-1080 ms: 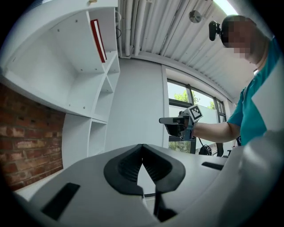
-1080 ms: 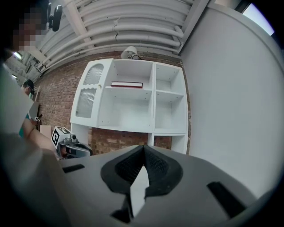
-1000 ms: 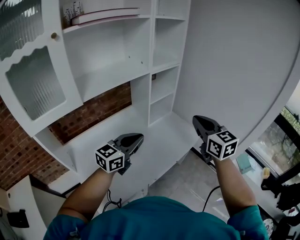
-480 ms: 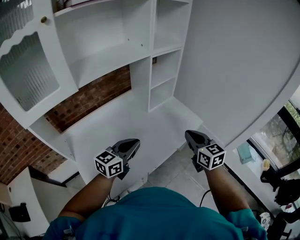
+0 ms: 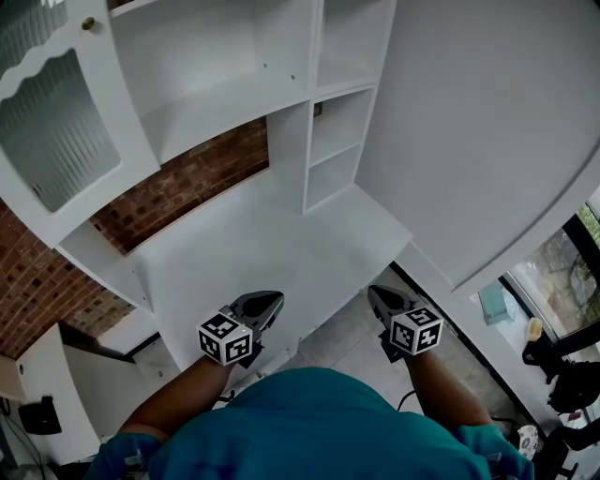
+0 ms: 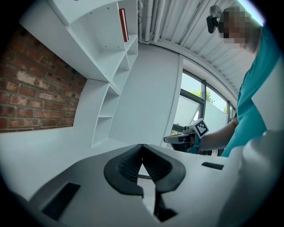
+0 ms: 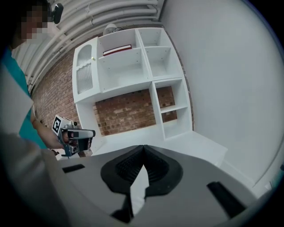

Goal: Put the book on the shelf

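Head view, nearest first: a teal shirt [image 5: 309,422] and two forearms fill the lower edge, each hand carrying one gripper with one marker cube on it. The left gripper [image 5: 273,298] lies over the front strip of the white desk [image 5: 272,234]. The right gripper [image 5: 374,292] lies just off the desk's front edge, over the grey floor [image 5: 349,339]. The two are well apart, with open air between them. Each gripper view shows its own jaws pressed together at the tips, with nothing held. Each of those views also catches the other gripper from the side, which the head view cannot do. Beyond the grippers the desk top runs back to a brick wall [image 5: 187,183] on the left and a narrow column of two cubbies [image 5: 333,155] on the right. A plain white wall panel [image 5: 487,122] closes off the right side, and its lower edge overhangs the desk's right corner. A cabinet door [image 5: 52,131] with ribbed glass and one round knob [image 5: 88,23] juts out at the far left. Only wide, bare shelf boards of the shelf unit [image 5: 225,84] reach the top edge of the head view, and the book is cut off there. The right gripper view takes in the whole unit, with the book [image 7: 117,49] lying flat in the top wide compartment, far from both grippers. The left gripper view shows only its red edge, high up, along with a window [image 6: 195,106] at the right.
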`<action>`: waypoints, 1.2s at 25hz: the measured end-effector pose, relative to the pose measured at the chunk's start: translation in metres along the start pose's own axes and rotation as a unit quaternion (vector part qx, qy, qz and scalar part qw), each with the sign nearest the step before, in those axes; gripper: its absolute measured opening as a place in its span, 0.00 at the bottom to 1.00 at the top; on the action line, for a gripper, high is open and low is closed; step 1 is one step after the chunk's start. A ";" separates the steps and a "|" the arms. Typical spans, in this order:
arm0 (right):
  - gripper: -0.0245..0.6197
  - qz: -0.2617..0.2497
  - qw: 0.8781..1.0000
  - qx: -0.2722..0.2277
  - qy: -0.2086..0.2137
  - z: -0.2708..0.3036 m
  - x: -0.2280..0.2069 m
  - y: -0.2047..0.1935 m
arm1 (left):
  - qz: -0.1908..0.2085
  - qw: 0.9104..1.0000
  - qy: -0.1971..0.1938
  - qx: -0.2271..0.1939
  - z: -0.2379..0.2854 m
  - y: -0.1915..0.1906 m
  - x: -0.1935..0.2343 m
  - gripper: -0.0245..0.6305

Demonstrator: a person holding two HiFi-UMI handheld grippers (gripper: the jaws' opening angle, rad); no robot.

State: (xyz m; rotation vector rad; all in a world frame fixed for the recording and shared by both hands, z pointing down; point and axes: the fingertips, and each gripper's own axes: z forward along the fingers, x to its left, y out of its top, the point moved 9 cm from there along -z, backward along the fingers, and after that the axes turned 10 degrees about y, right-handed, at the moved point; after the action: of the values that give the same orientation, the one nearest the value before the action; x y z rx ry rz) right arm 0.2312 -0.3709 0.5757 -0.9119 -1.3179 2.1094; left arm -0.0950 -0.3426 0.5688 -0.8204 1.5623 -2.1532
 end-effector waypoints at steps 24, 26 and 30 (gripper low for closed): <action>0.07 0.019 1.000 0.014 -0.002 0.001 0.002 -0.013 | -0.018 1.000 0.004 -0.003 -0.003 -0.010 0.000 0.06; 0.07 0.018 1.000 0.017 -0.002 0.001 0.002 -0.013 | -0.017 1.000 0.004 -0.003 -0.002 -0.009 0.000 0.06; 0.07 0.017 1.000 0.020 -0.003 0.001 0.002 -0.013 | -0.017 1.000 0.003 -0.004 -0.001 -0.008 0.001 0.06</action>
State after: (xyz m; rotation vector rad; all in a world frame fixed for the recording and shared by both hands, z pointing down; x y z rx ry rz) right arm 0.2299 -0.3650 0.5872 -0.9184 -1.2679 2.1588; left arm -0.0957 -0.3398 0.5760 -0.8498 1.5722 -2.1757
